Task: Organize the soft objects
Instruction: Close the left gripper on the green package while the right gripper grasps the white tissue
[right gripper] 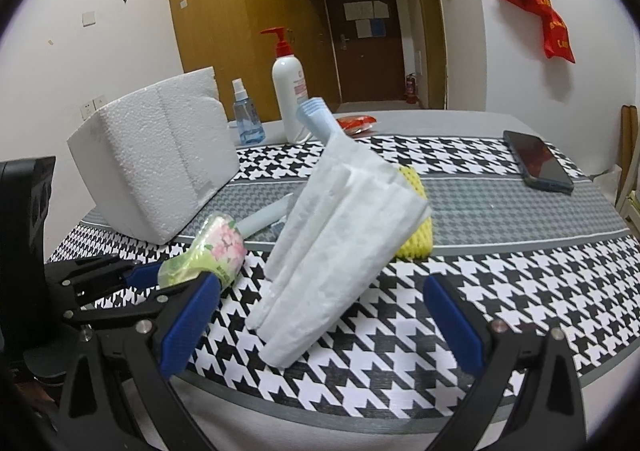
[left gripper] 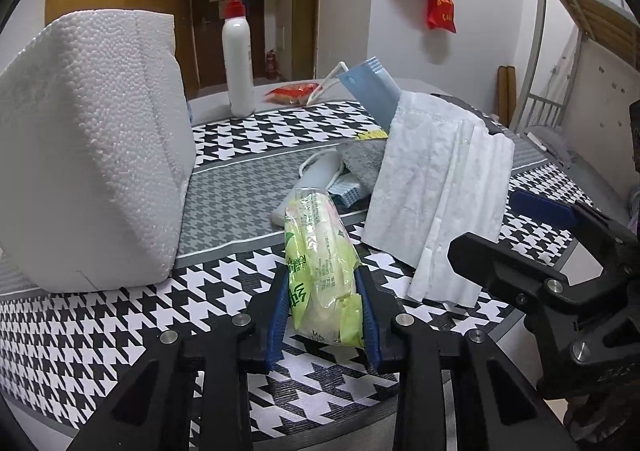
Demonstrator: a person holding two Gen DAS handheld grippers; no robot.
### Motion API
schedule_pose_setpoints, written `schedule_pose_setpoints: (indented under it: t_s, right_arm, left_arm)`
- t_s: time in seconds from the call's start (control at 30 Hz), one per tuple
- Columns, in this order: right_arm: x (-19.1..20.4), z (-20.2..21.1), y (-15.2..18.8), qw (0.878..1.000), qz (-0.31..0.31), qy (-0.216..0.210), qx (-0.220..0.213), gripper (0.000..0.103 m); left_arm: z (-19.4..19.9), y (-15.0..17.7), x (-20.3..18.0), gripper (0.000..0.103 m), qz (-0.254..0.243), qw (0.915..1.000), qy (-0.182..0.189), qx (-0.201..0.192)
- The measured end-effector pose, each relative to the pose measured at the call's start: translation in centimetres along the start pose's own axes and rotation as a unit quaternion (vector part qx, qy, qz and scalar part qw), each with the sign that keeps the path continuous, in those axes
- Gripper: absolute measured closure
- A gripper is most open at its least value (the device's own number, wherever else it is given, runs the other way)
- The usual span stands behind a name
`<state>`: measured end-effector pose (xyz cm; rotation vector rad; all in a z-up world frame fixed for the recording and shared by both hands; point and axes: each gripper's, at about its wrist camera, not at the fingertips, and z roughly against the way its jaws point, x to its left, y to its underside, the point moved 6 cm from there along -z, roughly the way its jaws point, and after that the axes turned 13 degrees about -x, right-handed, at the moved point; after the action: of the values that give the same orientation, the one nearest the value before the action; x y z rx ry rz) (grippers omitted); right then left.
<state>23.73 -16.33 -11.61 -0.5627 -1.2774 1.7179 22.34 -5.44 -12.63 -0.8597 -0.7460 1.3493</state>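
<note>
My left gripper [left gripper: 324, 307] is pinching a green tissue pack [left gripper: 320, 263] between its blue pads, low over the black-and-white tablecloth [left gripper: 100, 331]. My right gripper [right gripper: 320, 315] has its fingers spread wide, with nothing held. A stack of white paper towels [right gripper: 340, 235] sits on the cloth in front of it, leaning on a yellow sponge [right gripper: 416, 227]. A big white foam block [right gripper: 160, 163] stands off to the left. Behind it I see a pump bottle [right gripper: 288, 91], a little spray bottle [right gripper: 246, 119], and a phone [right gripper: 538, 161] far right.
</note>
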Motion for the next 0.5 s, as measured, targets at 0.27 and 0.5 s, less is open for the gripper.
schedule_pose_setpoints:
  t_s: [0.27,0.5]
  right_arm:
    - [-0.14,-0.41,0.1,1.0,-0.013,0.0,0.006,0.032]
    - [0.14,-0.22,0.14,1.0,-0.012,-0.003,0.008,0.064]
  left_arm:
    - [0.48,-0.06,0.62,0.069,0.005,1.0,-0.002,-0.005]
    - [0.63,0.02,0.79,0.069,0.007,1.0,-0.001,-0.006]
